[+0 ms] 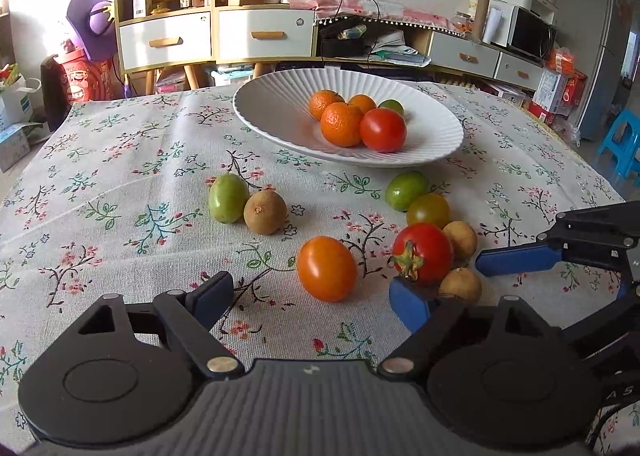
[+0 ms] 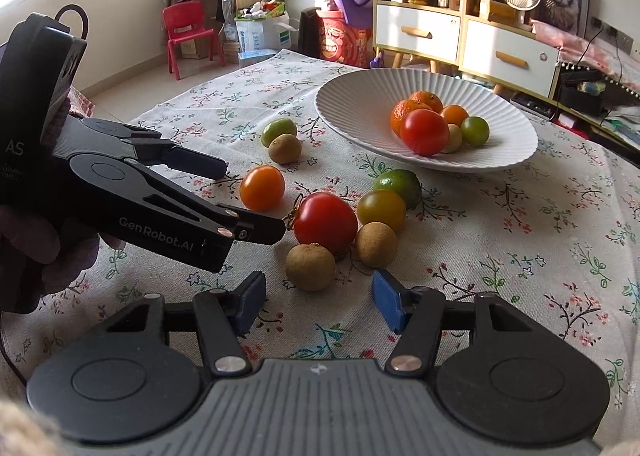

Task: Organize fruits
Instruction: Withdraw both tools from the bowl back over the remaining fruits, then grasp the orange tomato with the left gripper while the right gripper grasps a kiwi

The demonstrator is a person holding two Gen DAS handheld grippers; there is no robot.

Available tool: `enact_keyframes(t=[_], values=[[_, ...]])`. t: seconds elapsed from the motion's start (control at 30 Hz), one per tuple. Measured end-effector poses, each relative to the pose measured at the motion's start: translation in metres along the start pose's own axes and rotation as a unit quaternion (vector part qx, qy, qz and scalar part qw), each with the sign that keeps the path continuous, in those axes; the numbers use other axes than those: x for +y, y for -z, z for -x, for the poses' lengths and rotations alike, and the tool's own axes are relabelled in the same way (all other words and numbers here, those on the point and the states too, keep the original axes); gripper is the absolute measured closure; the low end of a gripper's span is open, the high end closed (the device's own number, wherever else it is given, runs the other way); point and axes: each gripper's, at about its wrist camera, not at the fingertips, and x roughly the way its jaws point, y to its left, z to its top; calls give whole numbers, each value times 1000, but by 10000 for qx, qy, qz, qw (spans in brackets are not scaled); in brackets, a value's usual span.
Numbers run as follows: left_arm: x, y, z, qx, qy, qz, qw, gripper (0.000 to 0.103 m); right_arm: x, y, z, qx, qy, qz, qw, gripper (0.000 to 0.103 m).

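1. From my left wrist: a sunlit living room with shelves, drawers and a small fan lies behind the counter (image 1: 120, 160), which wears a flowered cloth. The white ribbed plate (image 1: 280, 112) sits at the far side and already holds oranges, a red tomato and a green fruit, so I judge it the collecting place. Loose on the cloth are a green fruit beside a brown longan at the left, then the orange tomato (image 1: 327, 269), the red tomato (image 1: 424, 252) and more small fruit at the right.

2. My left gripper (image 1: 310, 298) has its jaws well apart with nothing gripped. The orange tomato lies just ahead between the fingers, and the right finger sits close against the red tomato's stem side.

3. From my right wrist: a window, a red chair and the same shelves stand behind the counter. My right gripper (image 2: 318, 302) has its jaws partly open and empty, aimed at the near longan (image 2: 310, 267), which lies just beyond the pads and touches the red tomato's base. The left gripper reaches in from the left, likely for a simultaneous pick.
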Motion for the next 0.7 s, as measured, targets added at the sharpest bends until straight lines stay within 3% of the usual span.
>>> enact_keyframes(t=[0.13,0.2,0.37,0.63,0.7], values=[[0,-1,1,-1,119,51,9999,35,0,-1,0,1,-14,-1,10000,55],[0,-2,1,-4,151,91,9998,41,0,-2,0,14,-78,26,10000,64],[1,-2,2,-19,198,163,9997,61,3,-2,-1,30,-123,118,9998,68],[0,-2,2,-13,213,171,9996,79,1,-3,-1,37,-168,77,9998,76],[0,-3,1,-6,212,195,9996,80,0,-4,-1,35,-163,51,9998,79]])
